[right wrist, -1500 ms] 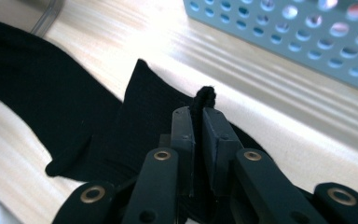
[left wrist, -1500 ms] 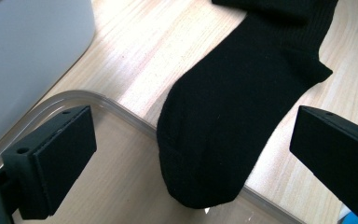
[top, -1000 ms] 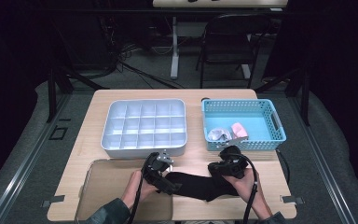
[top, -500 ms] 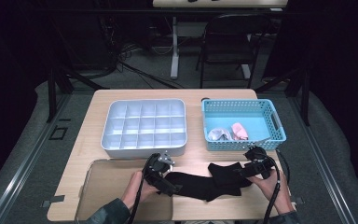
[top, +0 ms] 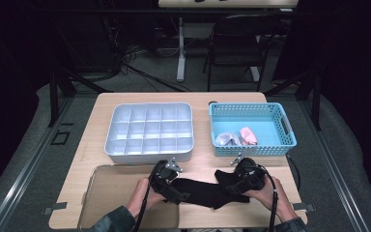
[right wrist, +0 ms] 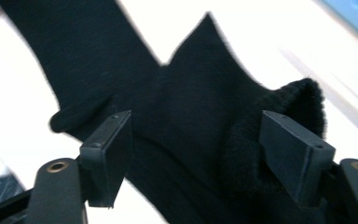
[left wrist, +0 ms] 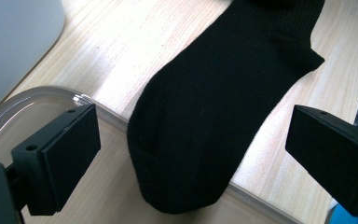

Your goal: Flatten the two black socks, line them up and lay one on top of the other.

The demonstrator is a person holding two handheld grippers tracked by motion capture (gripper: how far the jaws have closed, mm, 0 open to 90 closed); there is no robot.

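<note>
Between the two hand-held grippers, a black ribbed fabric sock is laid flat on the pale wooden table, stretched from one gripper to the other. Its toe end is seen right ahead of the left gripper, lapping over the rim of a clear plastic tray that sits under and beside that gripper. The left gripper's jaws are spread wide with the toe lying between them, and no pad is touching the fabric, so nothing is pinched there.

Over at the right gripper, the jaws have just been opening, and they're spread now with the cuff end of the sock between them. The fuzzy cuff edge is bunched up right against the inner face of one jaw, touching it, while the other jaw stands clear of the cloth, so it isn't a squeeze.

Beyond the right gripper, a light blue perforated plastic basket is parked, with a pink rolled cloth item and a pale grey-white one side by side inside it. Beyond the left gripper, a grey-white plastic divided organiser box is set, well apart from the sock.
</note>
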